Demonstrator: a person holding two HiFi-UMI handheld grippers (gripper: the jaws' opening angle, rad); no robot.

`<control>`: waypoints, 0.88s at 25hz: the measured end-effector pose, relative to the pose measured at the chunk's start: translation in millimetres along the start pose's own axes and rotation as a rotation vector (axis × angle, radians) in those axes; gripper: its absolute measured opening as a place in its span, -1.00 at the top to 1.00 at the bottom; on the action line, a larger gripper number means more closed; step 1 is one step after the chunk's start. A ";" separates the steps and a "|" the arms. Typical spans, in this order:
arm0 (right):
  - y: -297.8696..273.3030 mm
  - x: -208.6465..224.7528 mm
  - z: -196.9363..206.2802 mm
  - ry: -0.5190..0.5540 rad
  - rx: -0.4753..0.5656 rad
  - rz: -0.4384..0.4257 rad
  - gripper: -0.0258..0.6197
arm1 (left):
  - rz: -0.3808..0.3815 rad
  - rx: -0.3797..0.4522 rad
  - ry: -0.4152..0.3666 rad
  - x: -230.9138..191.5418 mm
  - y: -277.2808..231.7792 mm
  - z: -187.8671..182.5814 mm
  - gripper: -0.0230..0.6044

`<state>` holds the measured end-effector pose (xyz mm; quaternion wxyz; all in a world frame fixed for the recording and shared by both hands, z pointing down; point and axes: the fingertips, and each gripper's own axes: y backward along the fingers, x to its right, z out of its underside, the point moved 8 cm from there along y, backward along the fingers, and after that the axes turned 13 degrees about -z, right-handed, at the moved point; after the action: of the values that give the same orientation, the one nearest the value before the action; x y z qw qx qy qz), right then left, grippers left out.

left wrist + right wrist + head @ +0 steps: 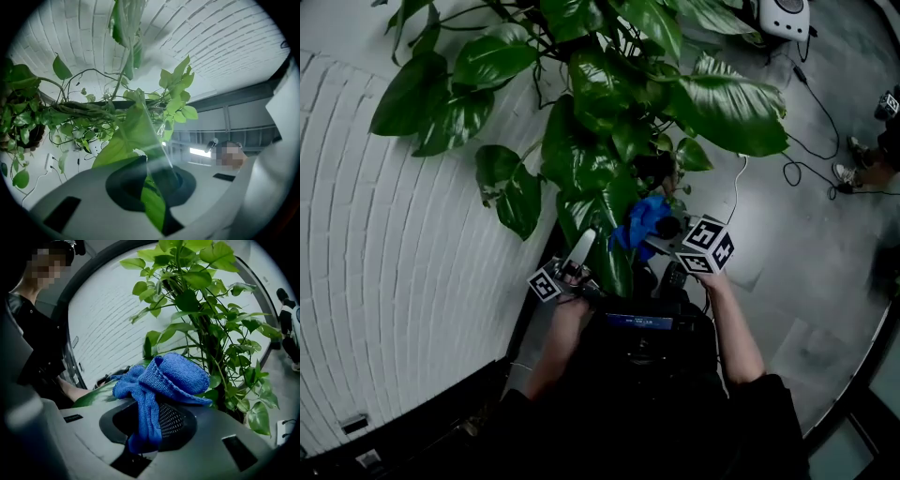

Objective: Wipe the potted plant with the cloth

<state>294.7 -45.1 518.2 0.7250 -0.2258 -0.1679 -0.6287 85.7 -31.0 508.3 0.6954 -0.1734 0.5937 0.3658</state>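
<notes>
The potted plant [609,122] spreads large glossy leaves in front of me. My left gripper [584,246] is shut on one long green leaf [136,136], which runs up out of the jaws, with the gripper [152,187] tilted upward. Just to the right, my right gripper [661,228] is shut on the blue cloth [642,220]. In the right gripper view the cloth [173,373] bunches over the jaws of that gripper [147,427] and lies against a dark green leaf [93,397]. The pot itself is hidden under the foliage.
A white brick wall [384,281] curves along the left, close behind the plant. Cables [806,159] trail over the grey floor at the right, near a white device [783,14] and another person's shoes [862,159].
</notes>
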 end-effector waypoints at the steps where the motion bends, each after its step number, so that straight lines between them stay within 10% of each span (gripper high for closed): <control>1: 0.4 -5.1 4.9 0.004 -0.008 -0.009 0.59 | 0.000 0.004 0.003 -0.1 -0.3 0.6 0.82; 9: 30.0 -30.1 24.1 0.014 -0.035 -0.041 0.59 | -0.008 0.019 0.005 -0.9 1.0 3.1 0.84; 22: 88.6 18.3 -102.2 0.131 0.283 0.239 0.59 | -0.034 0.019 -0.008 -3.7 4.7 4.3 0.85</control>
<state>380.9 -105.9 431.5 0.8283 -0.0984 -0.1792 -0.5217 85.3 -26.0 513.7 0.7055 -0.1753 0.5912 0.3492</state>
